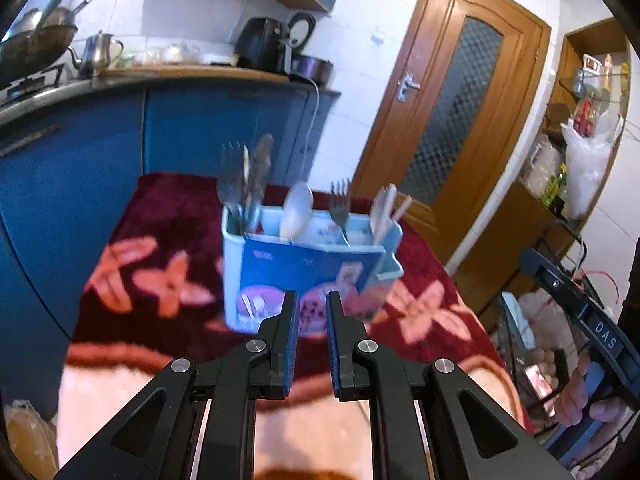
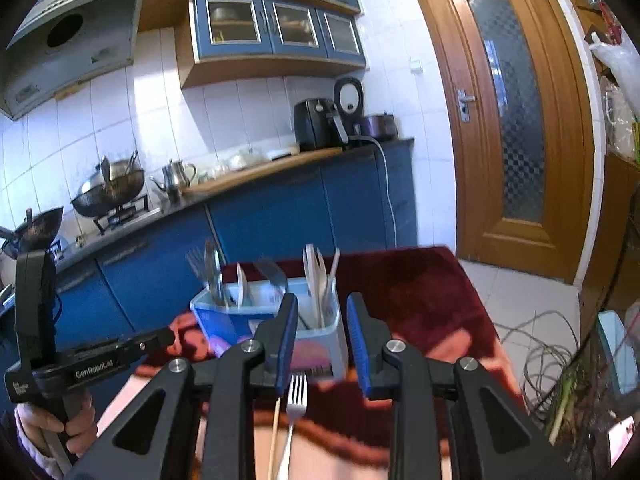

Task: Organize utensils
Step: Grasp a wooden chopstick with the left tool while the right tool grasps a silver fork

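One fork (image 2: 296,400) is seen lengthwise just below the right hand-held gripper (image 2: 322,320), whose jaws stand apart, empty.

left claw (image 1: 312,312): black, blue pads, silver screws | right claw (image 2: 322,320): same | pale sleeve (image 2: 28,416)

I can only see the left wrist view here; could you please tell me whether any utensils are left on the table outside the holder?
Observer: Yes. In the right wrist view a metal fork lies on the cloth, below the right gripper and in front of the holder.
Operator: Thank you. Is anything lying beside it?
Observer: A thin wooden stick lies just to its left, roughly parallel to it.
Operator: And does the right gripper carry anything?
Observer: No, its jaws stand apart with nothing between them.
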`<move>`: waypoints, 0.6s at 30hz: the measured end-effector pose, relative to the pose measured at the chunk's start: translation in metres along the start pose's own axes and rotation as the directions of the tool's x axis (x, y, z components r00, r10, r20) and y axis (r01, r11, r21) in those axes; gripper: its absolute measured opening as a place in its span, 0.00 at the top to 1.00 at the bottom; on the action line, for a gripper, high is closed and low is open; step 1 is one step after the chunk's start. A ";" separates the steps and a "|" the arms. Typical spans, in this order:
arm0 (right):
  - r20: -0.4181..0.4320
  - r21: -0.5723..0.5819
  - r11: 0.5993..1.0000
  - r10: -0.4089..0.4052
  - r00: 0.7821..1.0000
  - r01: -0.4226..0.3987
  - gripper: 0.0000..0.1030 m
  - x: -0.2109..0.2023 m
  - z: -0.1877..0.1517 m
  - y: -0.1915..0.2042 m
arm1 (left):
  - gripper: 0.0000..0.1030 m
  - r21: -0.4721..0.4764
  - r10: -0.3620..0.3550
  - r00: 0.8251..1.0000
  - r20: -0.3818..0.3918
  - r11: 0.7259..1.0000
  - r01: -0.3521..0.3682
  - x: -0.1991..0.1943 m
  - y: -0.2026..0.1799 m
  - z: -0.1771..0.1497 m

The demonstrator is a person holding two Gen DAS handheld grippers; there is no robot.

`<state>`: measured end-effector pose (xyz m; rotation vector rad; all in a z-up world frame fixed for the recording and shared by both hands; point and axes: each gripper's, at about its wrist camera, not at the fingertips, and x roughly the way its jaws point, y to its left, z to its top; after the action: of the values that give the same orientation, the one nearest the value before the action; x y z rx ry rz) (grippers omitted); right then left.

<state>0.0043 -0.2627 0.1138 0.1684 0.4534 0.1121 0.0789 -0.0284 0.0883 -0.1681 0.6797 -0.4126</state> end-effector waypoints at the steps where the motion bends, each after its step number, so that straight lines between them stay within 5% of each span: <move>1: -0.018 0.002 1.000 0.004 1.000 -0.004 0.73 -0.001 -0.006 -0.002 | 0.87 0.003 -0.003 1.000 -0.014 1.000 0.003 0.002 -0.003 -0.004; 10: -0.118 0.032 0.999 -0.002 0.993 0.006 0.67 -0.002 -0.042 -0.022 | 0.87 -0.001 -0.008 0.989 -0.146 1.000 0.008 0.034 -0.021 -0.030; 18: -0.161 0.091 0.996 0.004 0.987 0.011 0.65 0.002 -0.059 -0.047 | 0.87 0.011 -0.008 0.947 -0.321 1.000 0.012 0.077 -0.034 -0.048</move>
<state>-0.0166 -0.3003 0.0518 0.2496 0.6202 0.1021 0.0914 -0.0924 0.0164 -0.0923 0.9972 -0.4593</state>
